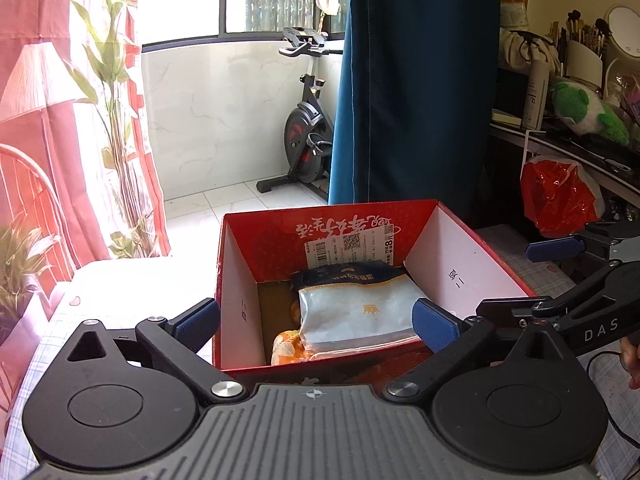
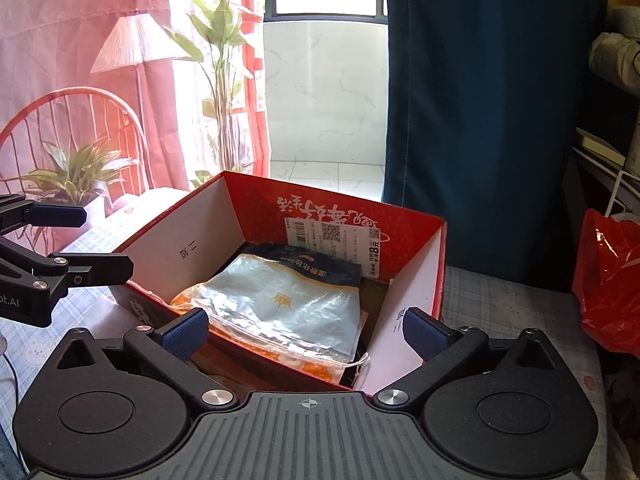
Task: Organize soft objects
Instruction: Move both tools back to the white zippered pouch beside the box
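A red cardboard box (image 1: 280,236) (image 2: 260,208) stands with its top flaps up on a checked tablecloth (image 2: 500,304). Inside lies a pale blue pouch with a dark blue top (image 1: 360,308) (image 2: 288,300). It rests on an orange-and-white soft pack (image 1: 286,346) (image 2: 180,304). My left gripper (image 1: 316,324) is open just in front of the box's near wall, with nothing between its fingers. My right gripper (image 2: 306,334) is open too, at the box's near corner, and holds nothing. Each gripper shows in the other's view, the right gripper (image 1: 532,276) at the right edge and the left gripper (image 2: 86,244) at the left edge.
A red plastic bag (image 1: 556,200) (image 2: 612,280) hangs right of the box. A cluttered shelf holds a green plush toy (image 1: 584,108). A blue curtain (image 1: 412,80) hangs behind the box. An exercise bike (image 1: 308,140) stands on the balcony, and plants (image 2: 76,176) are at the left.
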The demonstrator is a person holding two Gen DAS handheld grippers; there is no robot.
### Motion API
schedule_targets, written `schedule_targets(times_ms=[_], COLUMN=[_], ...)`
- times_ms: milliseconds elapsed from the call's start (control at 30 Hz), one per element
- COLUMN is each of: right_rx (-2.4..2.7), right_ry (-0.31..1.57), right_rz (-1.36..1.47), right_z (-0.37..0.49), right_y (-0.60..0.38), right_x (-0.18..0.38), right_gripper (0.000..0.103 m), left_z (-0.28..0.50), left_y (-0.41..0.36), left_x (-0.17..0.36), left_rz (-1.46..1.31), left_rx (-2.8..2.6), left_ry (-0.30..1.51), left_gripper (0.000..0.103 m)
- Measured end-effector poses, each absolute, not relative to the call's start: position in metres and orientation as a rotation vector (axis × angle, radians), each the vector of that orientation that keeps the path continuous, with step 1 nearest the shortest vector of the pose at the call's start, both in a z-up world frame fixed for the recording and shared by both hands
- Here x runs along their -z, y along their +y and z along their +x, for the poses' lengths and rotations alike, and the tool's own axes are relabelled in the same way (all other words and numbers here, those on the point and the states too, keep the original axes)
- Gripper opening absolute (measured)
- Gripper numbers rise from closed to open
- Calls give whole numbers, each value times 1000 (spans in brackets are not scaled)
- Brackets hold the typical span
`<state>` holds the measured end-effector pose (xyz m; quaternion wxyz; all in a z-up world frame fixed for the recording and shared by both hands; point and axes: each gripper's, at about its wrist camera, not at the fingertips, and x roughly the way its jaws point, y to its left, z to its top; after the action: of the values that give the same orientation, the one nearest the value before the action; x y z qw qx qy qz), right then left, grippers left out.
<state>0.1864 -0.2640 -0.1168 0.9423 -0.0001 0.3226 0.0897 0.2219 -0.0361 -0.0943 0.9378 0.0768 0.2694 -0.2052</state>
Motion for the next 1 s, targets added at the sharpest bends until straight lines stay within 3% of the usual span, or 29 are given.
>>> schedule_targets(times_ms=[1000], right_rx=[-88], right_ry=[447], right_rz=[210], right_z=[90], right_y=[-278], right_x=[167], right_gripper=[103], left_z=[155], left_y=[-4], left_x=[124], left_rz=[122], left_rx=[309], left_ry=[485], left_gripper=[103])
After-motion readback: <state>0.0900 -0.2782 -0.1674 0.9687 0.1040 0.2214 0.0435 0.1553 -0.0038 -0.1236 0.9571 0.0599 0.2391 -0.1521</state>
